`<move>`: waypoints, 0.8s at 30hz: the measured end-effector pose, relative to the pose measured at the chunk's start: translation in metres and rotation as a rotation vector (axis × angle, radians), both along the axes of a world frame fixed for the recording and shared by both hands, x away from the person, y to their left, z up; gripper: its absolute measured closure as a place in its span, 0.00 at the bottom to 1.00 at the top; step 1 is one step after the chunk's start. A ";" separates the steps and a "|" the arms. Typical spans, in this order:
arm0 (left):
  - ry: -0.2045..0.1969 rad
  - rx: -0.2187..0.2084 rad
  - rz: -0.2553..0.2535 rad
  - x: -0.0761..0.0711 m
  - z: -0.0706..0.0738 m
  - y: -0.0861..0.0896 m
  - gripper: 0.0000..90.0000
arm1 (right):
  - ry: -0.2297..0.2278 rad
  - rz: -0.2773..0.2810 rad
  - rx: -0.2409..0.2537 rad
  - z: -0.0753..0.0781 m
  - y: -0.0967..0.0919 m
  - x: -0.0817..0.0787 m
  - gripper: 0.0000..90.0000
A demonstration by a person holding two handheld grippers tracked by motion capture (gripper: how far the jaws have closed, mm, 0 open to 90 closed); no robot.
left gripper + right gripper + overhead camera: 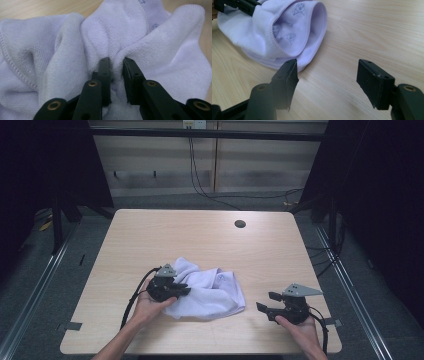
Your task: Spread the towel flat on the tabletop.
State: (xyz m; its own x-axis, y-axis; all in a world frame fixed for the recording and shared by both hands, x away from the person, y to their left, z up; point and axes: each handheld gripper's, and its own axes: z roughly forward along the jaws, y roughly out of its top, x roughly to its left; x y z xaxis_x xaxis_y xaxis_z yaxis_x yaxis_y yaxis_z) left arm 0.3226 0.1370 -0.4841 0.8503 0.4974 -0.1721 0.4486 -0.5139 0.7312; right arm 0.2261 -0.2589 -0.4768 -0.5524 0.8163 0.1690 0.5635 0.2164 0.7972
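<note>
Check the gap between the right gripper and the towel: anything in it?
Nothing: bare table separates the right gripper from the white towel, as the right gripper view and high view show.

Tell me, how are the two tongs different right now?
The left tongs have pinched in on a fold of the white towel; the right tongs gape wide with nothing between them. The left ones sit on the towel; the right ones hover over bare table, beside it. Both are black, each held in a hand.
</note>
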 end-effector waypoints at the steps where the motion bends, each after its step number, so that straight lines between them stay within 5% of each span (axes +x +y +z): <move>1: 0.007 -0.009 -0.013 -0.004 0.000 0.001 0.86 | 0.002 0.004 -0.001 0.001 0.002 0.000 0.37; 8: 0.045 -0.021 -0.030 -0.043 0.003 0.013 0.84 | 0.017 0.054 -0.003 0.002 0.017 0.003 0.40; 13: 0.040 -0.060 -0.045 -0.062 0.012 0.019 0.71 | 0.017 0.126 0.005 0.004 0.037 0.014 0.46; 17: 0.029 -0.126 -0.050 -0.052 0.025 0.017 0.67 | 0.022 0.164 0.017 0.007 0.053 0.025 0.47; 19: 0.017 -0.157 -0.044 -0.035 0.032 0.004 0.66 | 0.019 0.192 0.020 0.010 0.067 0.038 0.47; 24: 0.020 -0.071 -0.049 -0.014 0.021 -0.021 0.59 | 0.064 0.241 0.019 -0.001 0.082 0.051 0.49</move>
State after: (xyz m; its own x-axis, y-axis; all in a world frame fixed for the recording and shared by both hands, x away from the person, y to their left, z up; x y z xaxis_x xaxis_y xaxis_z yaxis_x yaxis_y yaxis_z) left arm 0.3087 0.1159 -0.4627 0.8690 0.4415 -0.2232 0.4397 -0.4823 0.7577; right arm 0.2776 -0.1767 -0.4782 -0.7184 0.6588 0.2236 0.5469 0.3361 0.7668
